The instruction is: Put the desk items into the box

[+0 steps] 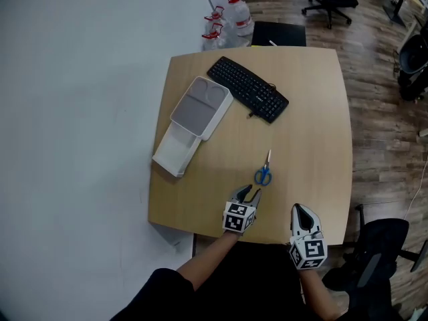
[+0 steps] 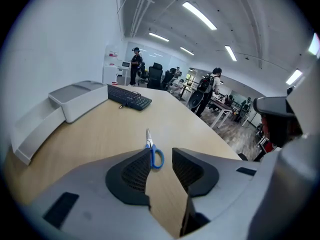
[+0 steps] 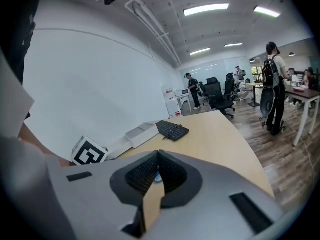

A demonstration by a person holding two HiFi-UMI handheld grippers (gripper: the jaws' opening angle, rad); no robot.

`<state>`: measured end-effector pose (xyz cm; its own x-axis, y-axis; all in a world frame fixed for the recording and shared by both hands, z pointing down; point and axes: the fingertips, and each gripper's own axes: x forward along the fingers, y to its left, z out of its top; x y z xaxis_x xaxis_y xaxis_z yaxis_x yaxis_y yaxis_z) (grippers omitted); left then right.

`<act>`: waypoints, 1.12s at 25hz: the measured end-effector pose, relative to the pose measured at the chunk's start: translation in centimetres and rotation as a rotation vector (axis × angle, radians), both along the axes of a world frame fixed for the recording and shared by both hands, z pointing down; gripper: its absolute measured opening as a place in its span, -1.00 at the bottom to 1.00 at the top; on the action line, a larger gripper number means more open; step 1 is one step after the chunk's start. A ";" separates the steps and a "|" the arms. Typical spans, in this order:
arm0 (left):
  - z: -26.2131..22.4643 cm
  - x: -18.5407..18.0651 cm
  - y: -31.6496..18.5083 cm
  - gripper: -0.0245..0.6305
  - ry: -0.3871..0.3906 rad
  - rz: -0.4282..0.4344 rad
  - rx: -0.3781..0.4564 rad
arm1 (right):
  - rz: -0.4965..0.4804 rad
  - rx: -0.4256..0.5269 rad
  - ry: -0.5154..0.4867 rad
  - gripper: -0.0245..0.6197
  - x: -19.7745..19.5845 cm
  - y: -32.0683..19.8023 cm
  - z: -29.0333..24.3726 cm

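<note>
My left tool [image 1: 249, 192] sat with its jaws apart and nothing between them. The scissors [image 1: 264, 172] lay on the surface [image 1: 314, 126] just ahead of it, slightly to its right, blue handles toward me and blades pointing away toward the keyboard [image 1: 247, 89]. The left was the nearer one; my right tool [image 1: 299, 211] hung closed and empty at the near edge. The scissors looked small and flat, slim steel blades shut. The white box [image 1: 175, 154] stood well off to the far left.

In the right gripper view, the scissors [image 3: 157, 178] are mostly hidden behind the right gripper [image 3: 158, 152]; only a blue sliver is seen. Lettering on the keyboard [image 1: 248, 89] cannot be read.
</note>
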<state>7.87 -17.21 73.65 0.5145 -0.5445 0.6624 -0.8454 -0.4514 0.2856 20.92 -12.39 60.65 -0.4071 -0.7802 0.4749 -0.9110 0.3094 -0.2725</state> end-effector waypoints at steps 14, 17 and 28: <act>9.3 2.8 -3.8 -0.51 -0.156 0.011 -0.250 | 0.076 -0.067 -0.008 -0.74 6.1 -2.5 2.9; 10.9 2.3 -4.2 -0.50 -0.217 0.022 -0.266 | 0.104 -0.077 -0.010 -0.74 6.9 -2.3 3.1; 11.7 1.6 -4.4 -0.66 -0.209 0.024 -0.248 | 0.124 -0.082 0.025 -0.74 6.9 -2.4 3.4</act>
<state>9.45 -21.56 85.35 0.3639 -0.3422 0.8663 -0.8872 -0.4105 0.2105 27.83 -14.76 64.03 -0.2977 -0.7818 0.5478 -0.9476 0.1721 -0.2693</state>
